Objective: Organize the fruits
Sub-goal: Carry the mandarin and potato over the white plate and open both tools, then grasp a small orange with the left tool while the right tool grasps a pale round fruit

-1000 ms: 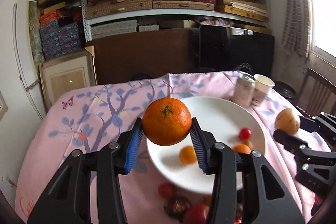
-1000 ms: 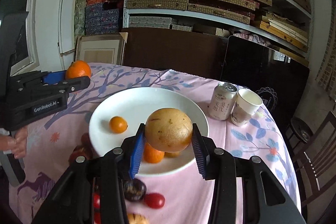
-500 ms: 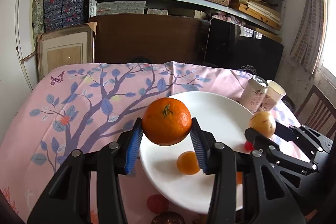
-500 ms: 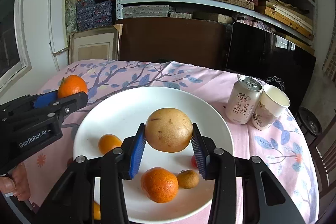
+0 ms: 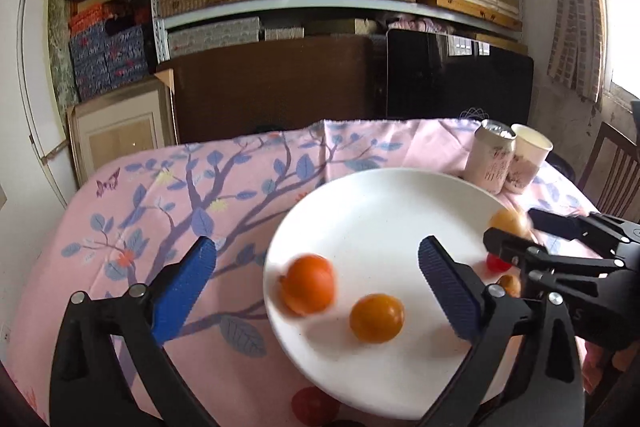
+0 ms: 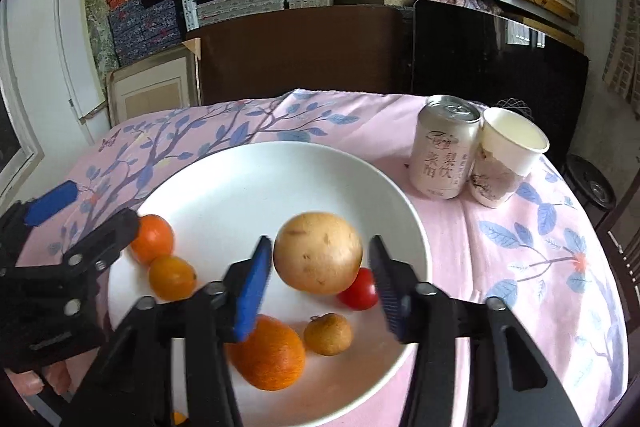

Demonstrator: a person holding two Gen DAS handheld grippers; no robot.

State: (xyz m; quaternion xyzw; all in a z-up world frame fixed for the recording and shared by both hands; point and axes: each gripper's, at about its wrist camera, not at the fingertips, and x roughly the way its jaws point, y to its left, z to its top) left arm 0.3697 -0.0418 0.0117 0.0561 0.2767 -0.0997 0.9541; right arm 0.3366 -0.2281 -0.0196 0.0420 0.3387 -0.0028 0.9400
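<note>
risk: the blurred orange (image 5: 308,290) lies loose near the left rim of the white plate (image 5: 380,211) and could roll onto the cloth. the left gripper (image 5: 316,281) gapes wide and empty, the orange low between its jaws. the right gripper (image 6: 318,277) is slightly parted around the tan round fruit (image 6: 319,253), contact uncertain, so it may drop onto the cherry tomato (image 6: 360,290).
</note>
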